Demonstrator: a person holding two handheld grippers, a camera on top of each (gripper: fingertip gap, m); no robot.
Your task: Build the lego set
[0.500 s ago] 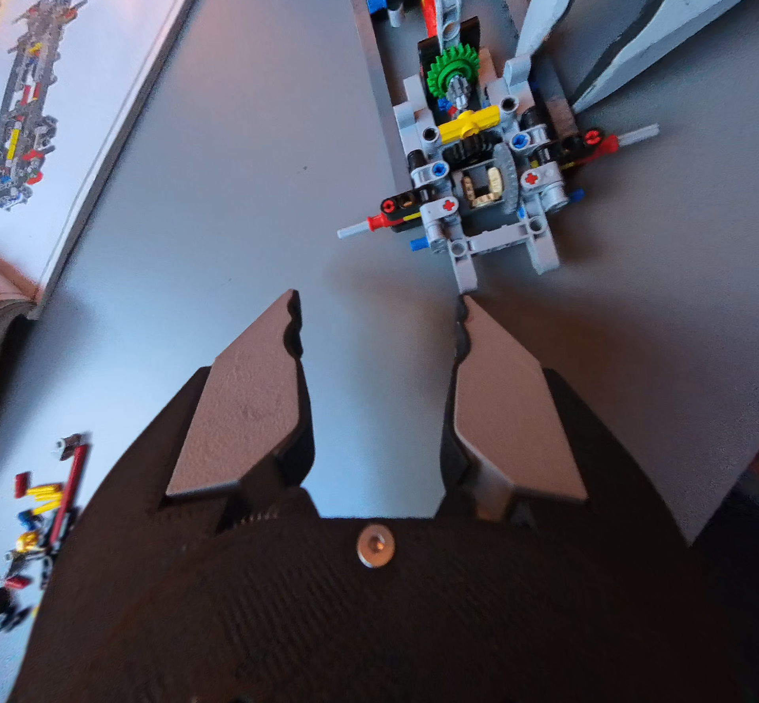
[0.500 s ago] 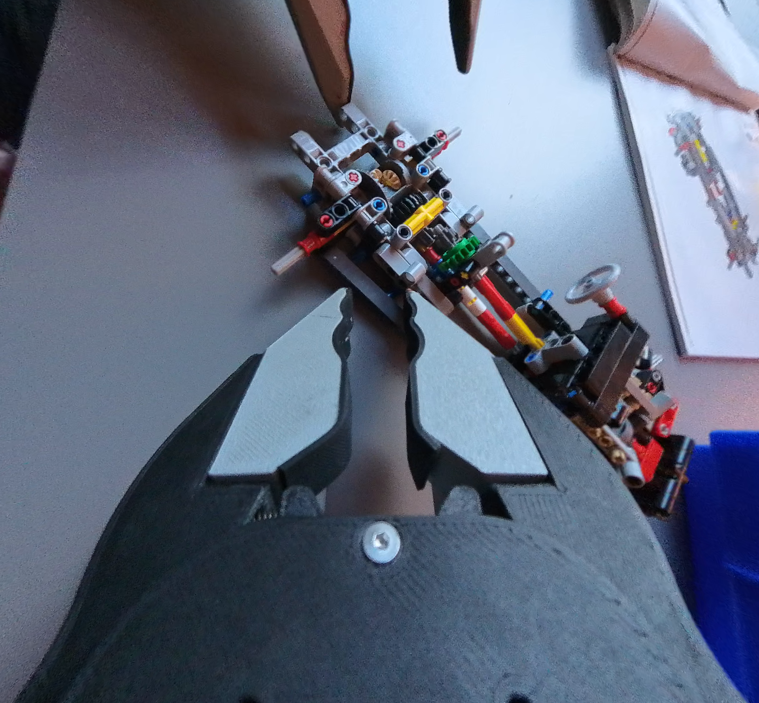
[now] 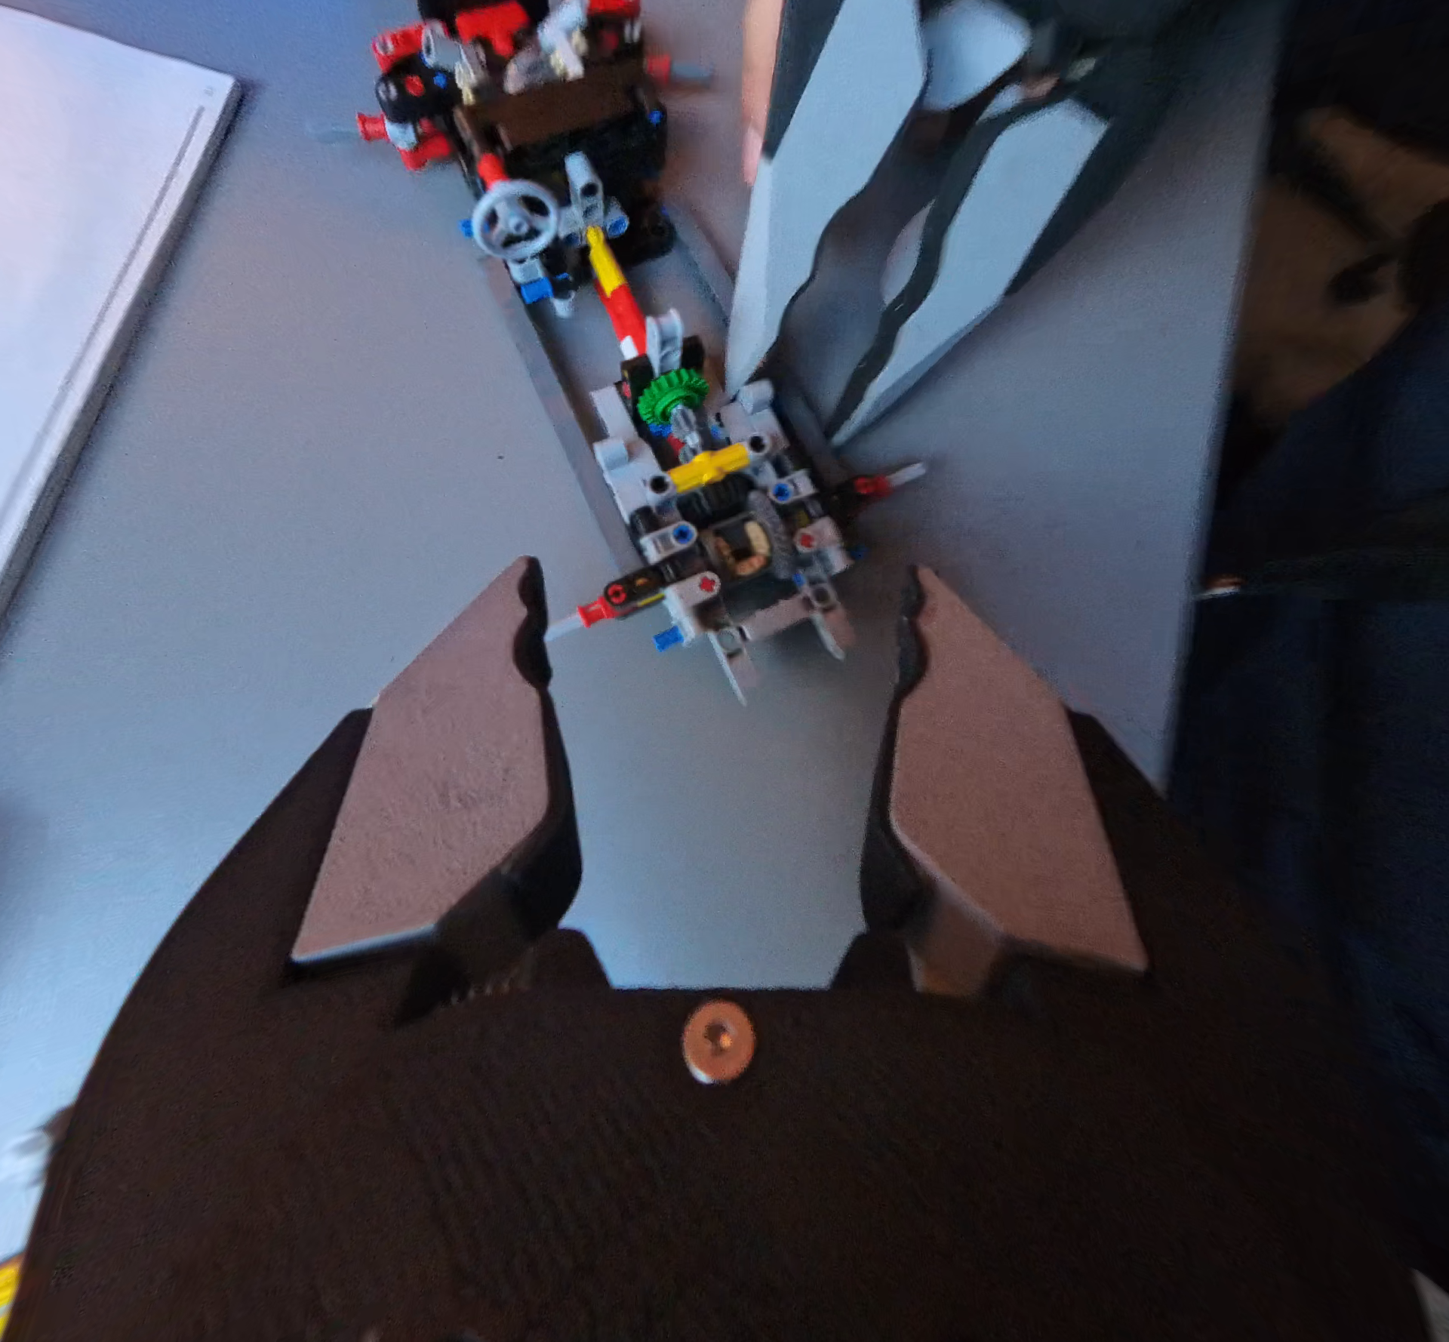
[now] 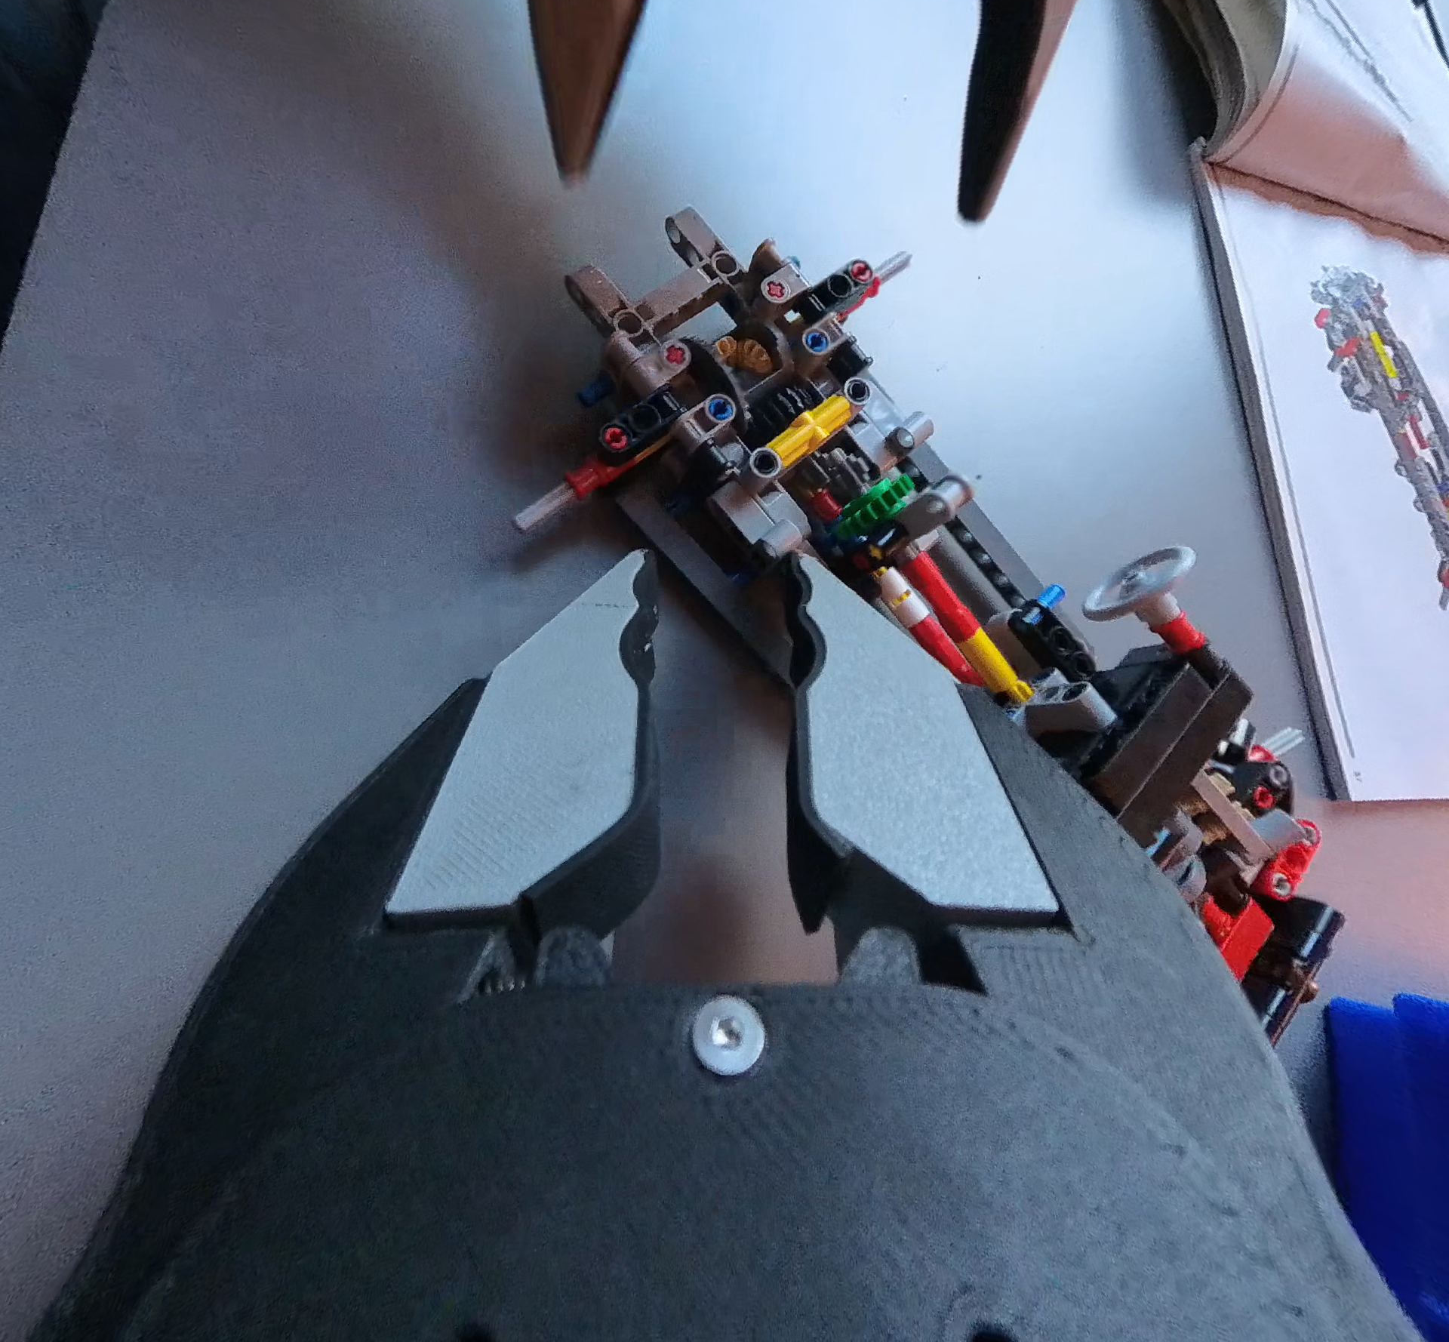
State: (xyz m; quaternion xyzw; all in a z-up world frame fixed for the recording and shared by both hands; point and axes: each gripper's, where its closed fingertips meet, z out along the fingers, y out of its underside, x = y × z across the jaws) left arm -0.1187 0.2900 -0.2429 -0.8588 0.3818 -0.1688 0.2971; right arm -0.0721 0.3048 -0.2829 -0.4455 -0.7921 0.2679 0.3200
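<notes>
1. A long brick-built vehicle chassis (image 3: 706, 489) lay flat on the grey worktop (image 3: 329, 520), with a green gear (image 3: 671, 395), a yellow cross piece (image 3: 706, 469) and a grey steering wheel (image 3: 513, 218) on top.
2. The left gripper (image 3: 725, 598) hovered just short of the chassis's near end, its jaws spread wide with only bare worktop between them.
3. The chassis's light grey forked end pointed into that gap without touching either pad; nothing was held.
4. A thin axle with a red bush (image 3: 584, 613) stuck out sideways from the chassis, near the left gripper's left fingertip (image 3: 525, 598).
5. The right gripper (image 4: 721, 583) stood at the chassis's long side, its jaws partly open.
6. The dark side rail of the chassis (image 4: 706, 583) ran across the gap at its fingertips; whether the pads pressed on it could not be told.
7. An open instruction booklet (image 4: 1333, 442) lay on the worktop beyond the chassis.
8. A blue bin (image 4: 1388, 1116) sat beside the chassis's red and black far end (image 4: 1254, 912).
</notes>
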